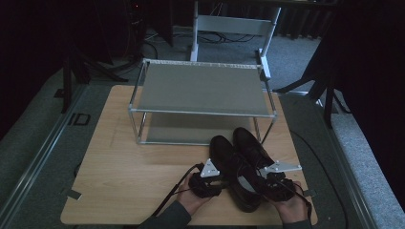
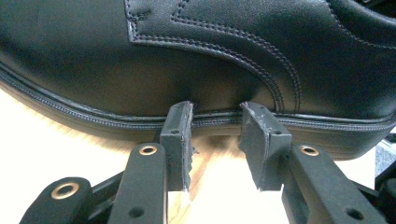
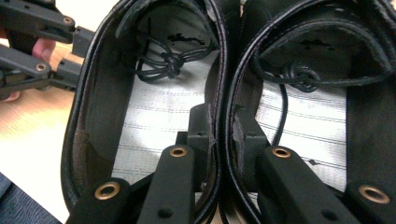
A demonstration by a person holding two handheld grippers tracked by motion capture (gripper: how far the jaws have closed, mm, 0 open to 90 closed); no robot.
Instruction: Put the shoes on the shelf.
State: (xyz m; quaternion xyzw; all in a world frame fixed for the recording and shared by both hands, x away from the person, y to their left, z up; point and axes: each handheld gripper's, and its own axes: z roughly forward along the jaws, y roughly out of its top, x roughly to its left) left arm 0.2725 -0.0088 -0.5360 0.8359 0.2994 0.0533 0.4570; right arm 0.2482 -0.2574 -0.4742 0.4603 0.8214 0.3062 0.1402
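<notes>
Shoes point(image 1: 241, 164) near table's point(image 1: 124, 162) front edge

Smooth black leather shoes point(image 1: 239, 164), pale matt wood-grain table point(image 1: 124, 162)

pretty dim room, light wood table point(image 1: 124, 157) with rounded corners, grey two-tier metal-frame rack point(image 1: 203, 90) at its far side, grey carpet floor point(image 1: 28, 143), white desk frame point(image 1: 234, 26) behind with cables underneath, black curtains all around
</notes>
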